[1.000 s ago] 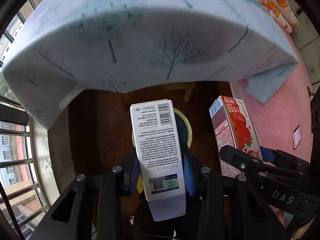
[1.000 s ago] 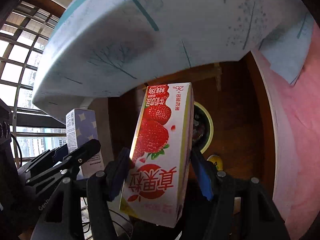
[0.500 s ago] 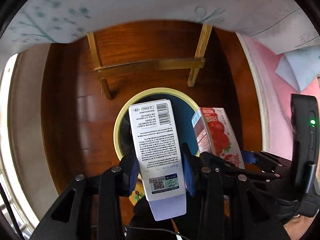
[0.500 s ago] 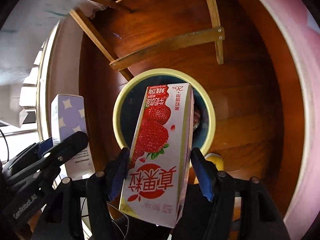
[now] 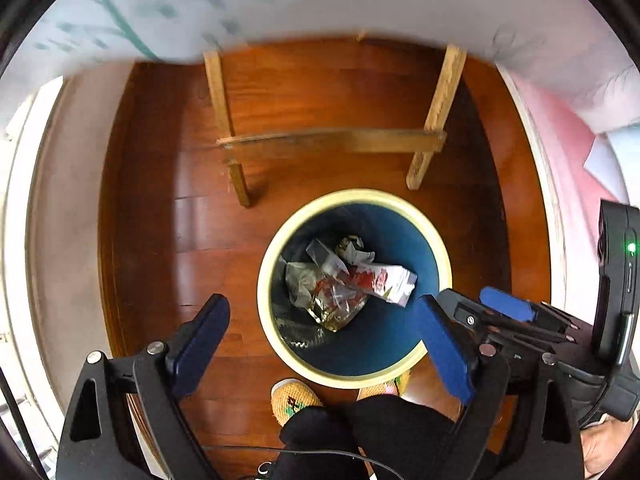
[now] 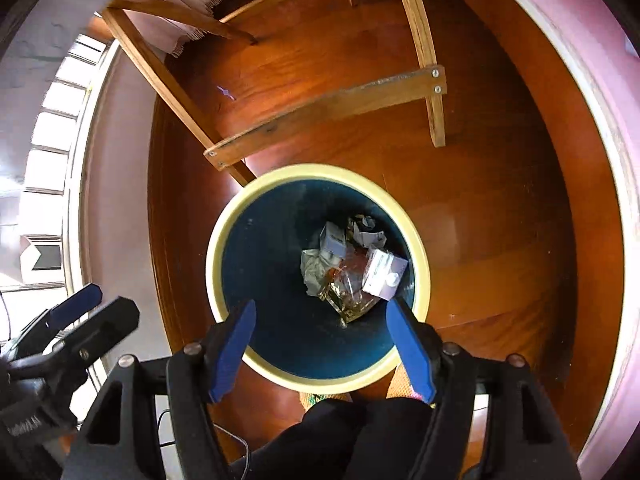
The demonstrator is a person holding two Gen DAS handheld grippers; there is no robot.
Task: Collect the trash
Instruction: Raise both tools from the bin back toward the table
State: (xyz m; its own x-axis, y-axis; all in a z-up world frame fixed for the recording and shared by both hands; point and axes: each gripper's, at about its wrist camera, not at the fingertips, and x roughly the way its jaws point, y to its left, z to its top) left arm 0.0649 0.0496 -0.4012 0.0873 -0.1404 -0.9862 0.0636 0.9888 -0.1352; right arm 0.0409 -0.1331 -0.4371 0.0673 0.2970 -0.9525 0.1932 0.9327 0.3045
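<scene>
A round bin with a cream rim (image 5: pixel 276 248) (image 6: pixel 224 224) and dark blue inside stands on the wood floor right below both grippers. Inside lie crumpled wrappers (image 5: pixel 328 300) (image 6: pixel 344 292), the strawberry milk carton (image 5: pixel 384 280) and the white carton (image 6: pixel 382 274). My left gripper (image 5: pixel 324 312) is open and empty above the bin's near rim. My right gripper (image 6: pixel 322 310) is open and empty above the bin; it also shows at the right of the left wrist view (image 5: pixel 492 308).
Wooden table legs with a crossbar (image 5: pixel 332 142) (image 6: pixel 320 110) stand just behind the bin. The patterned tablecloth (image 5: pixel 280 4) hangs above. A pink bed edge (image 5: pixel 572 140) is on the right, a window (image 6: pixel 52 128) on the left. The person's slippered feet (image 5: pixel 294 400) are beside the bin.
Both grippers opened and let go of their cartons, which fell into the bin. The view dropped slightly closer over the bin.
</scene>
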